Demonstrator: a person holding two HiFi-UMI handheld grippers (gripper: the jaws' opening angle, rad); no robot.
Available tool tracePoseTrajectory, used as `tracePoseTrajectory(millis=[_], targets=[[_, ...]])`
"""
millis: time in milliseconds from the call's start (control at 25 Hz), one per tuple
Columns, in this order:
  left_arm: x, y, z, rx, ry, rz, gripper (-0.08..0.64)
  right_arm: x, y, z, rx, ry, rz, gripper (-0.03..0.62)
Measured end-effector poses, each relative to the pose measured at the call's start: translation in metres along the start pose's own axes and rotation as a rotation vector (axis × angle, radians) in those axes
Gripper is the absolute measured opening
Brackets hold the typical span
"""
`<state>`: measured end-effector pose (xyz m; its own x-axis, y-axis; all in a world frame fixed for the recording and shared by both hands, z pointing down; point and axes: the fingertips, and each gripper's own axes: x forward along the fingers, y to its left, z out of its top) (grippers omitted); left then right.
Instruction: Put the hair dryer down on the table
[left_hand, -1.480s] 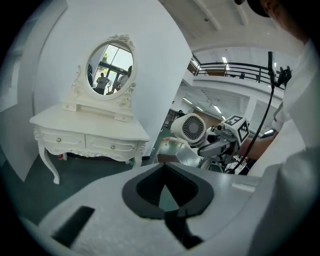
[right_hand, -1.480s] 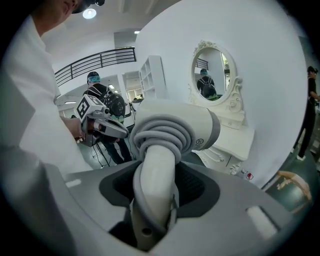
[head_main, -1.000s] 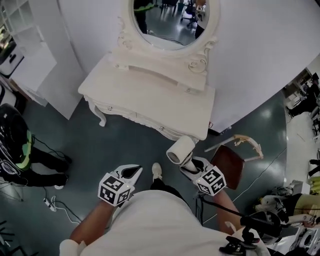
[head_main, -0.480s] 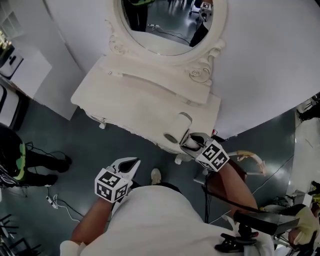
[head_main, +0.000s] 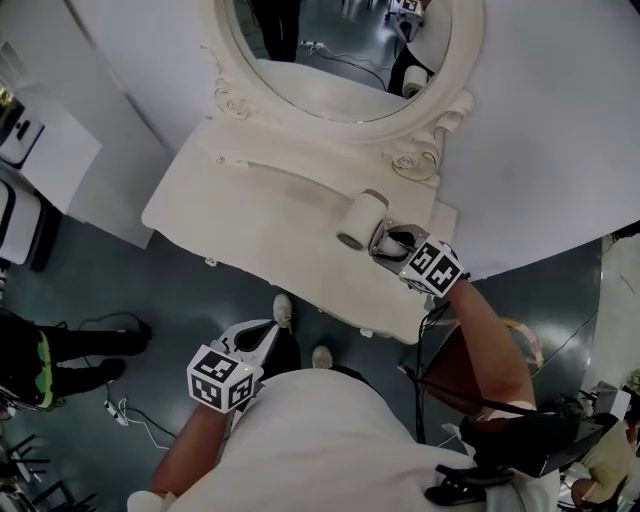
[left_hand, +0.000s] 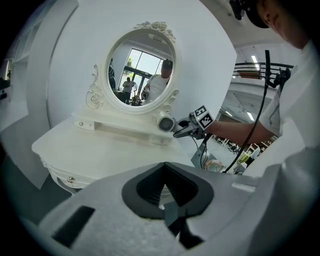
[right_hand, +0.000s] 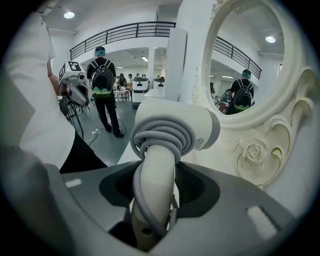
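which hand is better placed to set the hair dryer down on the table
Right. The right gripper grips the hair dryer by its handle, over the table's right end. The left gripper holds nothing and hangs short of the front edge.

Shells on left tool (head_main: 270, 330) and right tool (head_main: 388, 239) pale grey, black jaw liners, black-and-white marker cubes (head_main: 220, 378); white short-sleeved shirt (head_main: 310, 440).

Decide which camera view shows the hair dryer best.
The right gripper view: the hair dryer fills the frame, its coiled cord clear, held in the right gripper. The head view shows it small from above; the left gripper view, tiny and distant.
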<state>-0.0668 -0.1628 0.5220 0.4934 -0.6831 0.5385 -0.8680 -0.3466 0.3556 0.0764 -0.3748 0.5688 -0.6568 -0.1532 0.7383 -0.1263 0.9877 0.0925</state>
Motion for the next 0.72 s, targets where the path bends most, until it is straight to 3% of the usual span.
tracePoseTrajectory(millis=[440, 720], targets=[[0.036, 0.088, 0.073, 0.054, 0.017, -0.080, 0.002, 0.063, -0.092, 0.008, 0.008, 0.136, -0.014, 0.204], [0.049, 0.130, 0.094, 0.057, 0.054, -0.105, 0.002, 0.091, -0.129, 0.003, 0.025, 0.183, -0.013, 0.204]])
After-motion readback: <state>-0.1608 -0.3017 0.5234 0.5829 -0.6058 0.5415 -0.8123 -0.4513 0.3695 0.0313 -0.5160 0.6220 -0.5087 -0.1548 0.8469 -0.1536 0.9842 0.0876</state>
